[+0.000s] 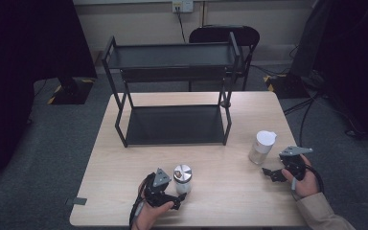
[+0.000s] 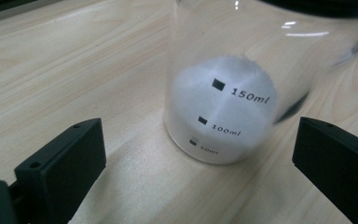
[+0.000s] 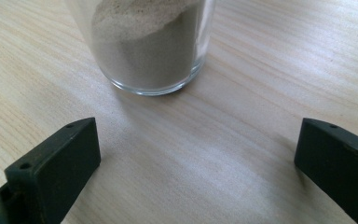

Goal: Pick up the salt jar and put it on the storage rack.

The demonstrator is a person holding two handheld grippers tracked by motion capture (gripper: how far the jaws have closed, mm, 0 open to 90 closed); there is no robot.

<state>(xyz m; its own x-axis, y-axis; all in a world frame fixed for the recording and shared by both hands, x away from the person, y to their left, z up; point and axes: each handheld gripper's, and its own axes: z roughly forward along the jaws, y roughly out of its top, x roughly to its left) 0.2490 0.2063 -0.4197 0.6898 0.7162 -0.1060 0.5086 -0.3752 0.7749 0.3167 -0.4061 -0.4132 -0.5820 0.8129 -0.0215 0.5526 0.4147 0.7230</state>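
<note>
Currently we hold our left gripper (image 1: pixel 176 195) low at the near edge of the wooden table (image 1: pixel 230 191), with its jaws spread wide and nothing clamped between them. Just ahead of those jaws stands a glass jar with a silver lid (image 1: pixel 182 178), upright on the tabletop. In the left gripper view this measuring jar (image 2: pixel 223 93) sits between and slightly beyond the two black jaws, apart from both; it holds white powder, and printed marks for 50, 100 and 150 ml run up its side.

Our right gripper (image 1: pixel 274 174) is over on the right side of the table, its jaws likewise wide apart and holding nothing. Just beyond it, near the table's right edge, stands a second glass jar with a white lid (image 1: pixel 262 147), also upright. In the right gripper view that jar (image 3: pixel 144 46) shows pale grey-beige powder behind clear glass, and it stands ahead of the jaws, a little toward the left one, with bare wood between it and them.

Farther back on the table stands a black metal two-tier shelf rack (image 1: pixel 172 91), both of its shelves bare. The two jars are well apart from each other and from the rack. Behind the table a dark chair (image 1: pixel 225 34) stands by the wall.
</note>
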